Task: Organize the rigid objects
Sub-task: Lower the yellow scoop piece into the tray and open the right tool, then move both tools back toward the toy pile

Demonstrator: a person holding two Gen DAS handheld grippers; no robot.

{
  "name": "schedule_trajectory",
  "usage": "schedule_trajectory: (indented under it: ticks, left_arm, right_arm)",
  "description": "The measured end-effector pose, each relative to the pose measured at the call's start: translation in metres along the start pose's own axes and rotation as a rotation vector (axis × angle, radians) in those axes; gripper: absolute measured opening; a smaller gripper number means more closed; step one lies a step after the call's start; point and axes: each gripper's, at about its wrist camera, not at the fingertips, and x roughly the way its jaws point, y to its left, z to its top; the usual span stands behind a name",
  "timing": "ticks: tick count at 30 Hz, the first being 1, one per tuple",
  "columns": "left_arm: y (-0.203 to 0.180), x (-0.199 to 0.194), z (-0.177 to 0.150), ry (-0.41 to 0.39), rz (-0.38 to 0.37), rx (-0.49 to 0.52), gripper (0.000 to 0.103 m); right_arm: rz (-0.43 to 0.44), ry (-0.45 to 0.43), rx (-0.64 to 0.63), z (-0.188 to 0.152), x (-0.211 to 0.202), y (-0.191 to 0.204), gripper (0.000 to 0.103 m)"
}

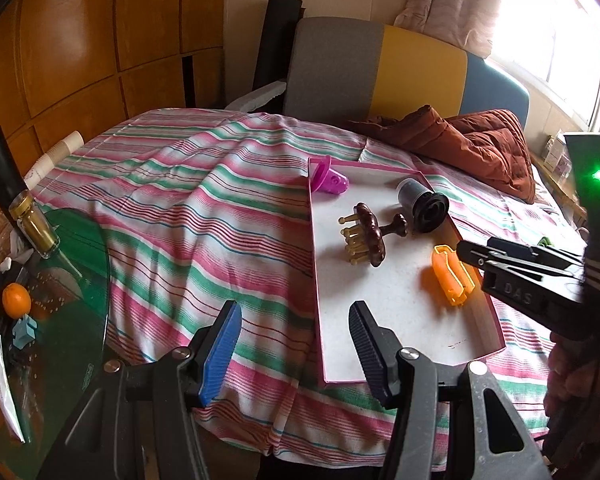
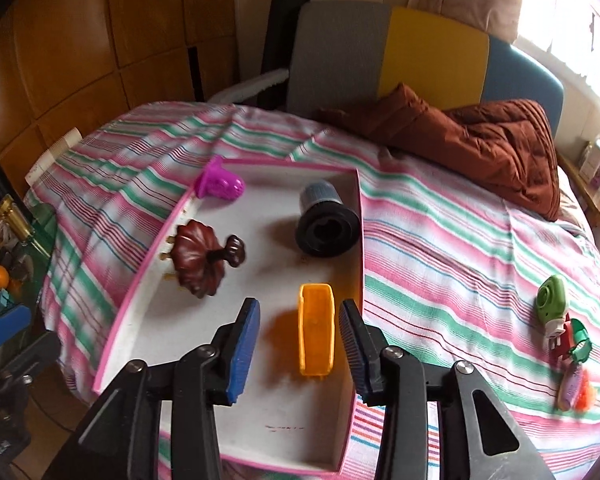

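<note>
**Orange piece lies in the pink-edged tray, between my open right jaws**

Orange plastic piece (image 2: 317, 330), a narrow open trough, lies flat on the white floor of the pink-rimmed tray (image 2: 140, 284), close to the tray's wall at 3 o'clock. My right gripper (image 2: 300, 344) hangs over it with the jaws partly spread; the blue pads stand on either side of the piece, and neither one presses on it. I have hold of nothing there.

Around the orange piece in the right wrist view: the dark brown scalp massager (image 2: 198, 258) with its knob handle sits at 10 o'clock, tilted against the tray's left wall; the black and grey cylinder (image 2: 326, 220) lies on its side at 12 o'clock, open end toward me; the purple plastic piece (image 2: 219, 184) rests on the far left corner of the rim at 11 o'clock. Out on the striped cloth (image 2: 440, 248), at 3 o'clock and well apart from the tray, lie a green round gadget (image 2: 552, 300) and a few small coloured items whose kind I cannot make out.

My left gripper (image 1: 296, 356) is wide open and empty, over the tray's near left edge.
</note>
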Motion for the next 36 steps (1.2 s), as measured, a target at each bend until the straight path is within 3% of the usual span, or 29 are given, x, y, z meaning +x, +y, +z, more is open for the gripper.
schedule_trajectory:
  ticks: [19,36]
  left_arm:
    - [-0.006,-0.01,-0.002,-0.008,0.016,0.009,0.057]
    - [-0.055,-0.015,0.006,-0.02,-0.033,0.107,0.057]
  right_arm:
    - [-0.056,-0.111,-0.091,-0.011,-0.045,0.017,0.045]
    - [-0.138,-0.129,0.014,-0.028,-0.06,-0.047,0.046]
